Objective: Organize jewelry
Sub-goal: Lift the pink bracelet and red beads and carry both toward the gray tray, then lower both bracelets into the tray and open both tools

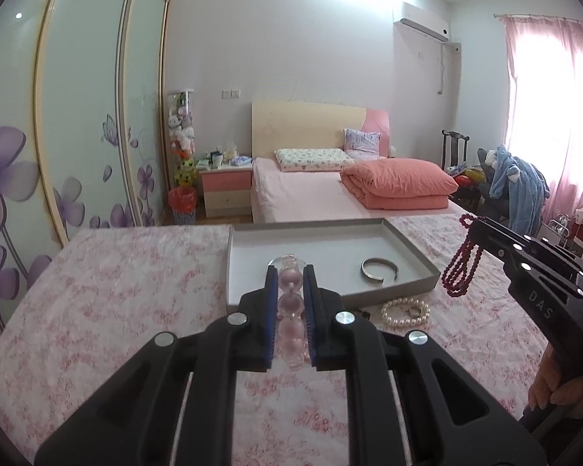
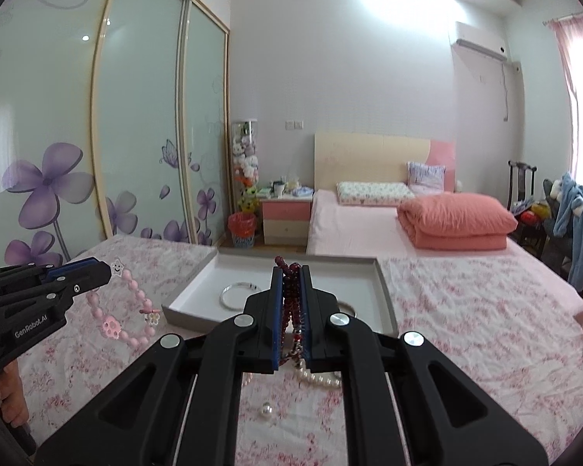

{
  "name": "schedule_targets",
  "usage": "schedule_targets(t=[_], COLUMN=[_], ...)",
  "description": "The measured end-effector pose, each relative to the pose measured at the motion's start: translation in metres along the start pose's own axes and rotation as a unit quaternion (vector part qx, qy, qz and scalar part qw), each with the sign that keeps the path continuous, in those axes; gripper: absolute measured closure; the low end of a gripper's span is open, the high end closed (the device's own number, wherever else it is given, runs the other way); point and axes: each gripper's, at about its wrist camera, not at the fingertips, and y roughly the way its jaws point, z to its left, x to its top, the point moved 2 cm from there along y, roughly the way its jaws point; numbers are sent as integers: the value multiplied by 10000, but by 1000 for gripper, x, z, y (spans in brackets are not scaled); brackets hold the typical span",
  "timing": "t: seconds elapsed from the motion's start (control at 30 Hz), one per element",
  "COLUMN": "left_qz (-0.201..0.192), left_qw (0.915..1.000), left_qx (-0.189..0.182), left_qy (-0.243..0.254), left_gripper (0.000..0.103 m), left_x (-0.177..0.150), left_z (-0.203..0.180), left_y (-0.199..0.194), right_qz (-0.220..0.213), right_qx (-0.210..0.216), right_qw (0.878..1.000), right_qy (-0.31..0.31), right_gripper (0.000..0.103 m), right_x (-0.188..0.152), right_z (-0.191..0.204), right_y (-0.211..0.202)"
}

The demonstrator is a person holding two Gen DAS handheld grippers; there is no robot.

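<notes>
My left gripper [image 1: 290,272] is shut on a pink bead bracelet [image 1: 290,306], held above the floral cloth just in front of the grey tray [image 1: 408,244]. From the right wrist view the left gripper [image 2: 107,270] shows that bracelet [image 2: 130,306] hanging, with flower charms. My right gripper [image 2: 291,272] is shut on a dark red bead strand [image 2: 291,295], which hangs right of the tray in the left wrist view [image 1: 462,268]. A silver bangle [image 1: 379,270] lies in the tray. A pearl bracelet [image 1: 404,312] lies on the cloth in front of the tray.
A loose pearl earring [image 2: 266,411] lies on the floral cloth [image 1: 116,291] near me. A small ring [image 1: 413,312] rests on the pearl bracelet. Behind the table are a pink bed [image 1: 311,194], a nightstand [image 1: 225,186] and a sliding wardrobe [image 1: 77,116].
</notes>
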Motion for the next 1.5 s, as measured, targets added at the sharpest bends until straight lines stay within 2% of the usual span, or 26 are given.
schedule_targets(t=[0.4,0.67,0.83,1.03,1.4,1.47,1.5], left_qz=[-118,-153,-74,251,646,712,727], left_qw=[9997,9999,10000,9996,9977,9971,9969], left_qx=[170,62,-3,2,-22,-31,-43], left_qy=[94,45,13,-140,-224,-266,-295], left_gripper=[89,90,89,89,89,89,89], left_x=[22,46,55,53,42,40,39], left_z=[-11,-12,-11,-6,-2,0,2], left_y=[23,59,95,148,206,214,215], right_qz=[-148,-150,62,470,1232,1335,1353], right_qx=[-64,-117,-68,-30,108,122,132], right_qw=[9999,9996,9991,9971,9889,9867,9861], right_qy=[8,231,405,601,829,915,951], right_gripper=[94,94,94,94,94,92,85], right_x=[13,25,28,20,-2,-5,-6], right_z=[-6,-20,-30,-41,-45,-49,-50], right_y=[20,54,92,137,201,206,206])
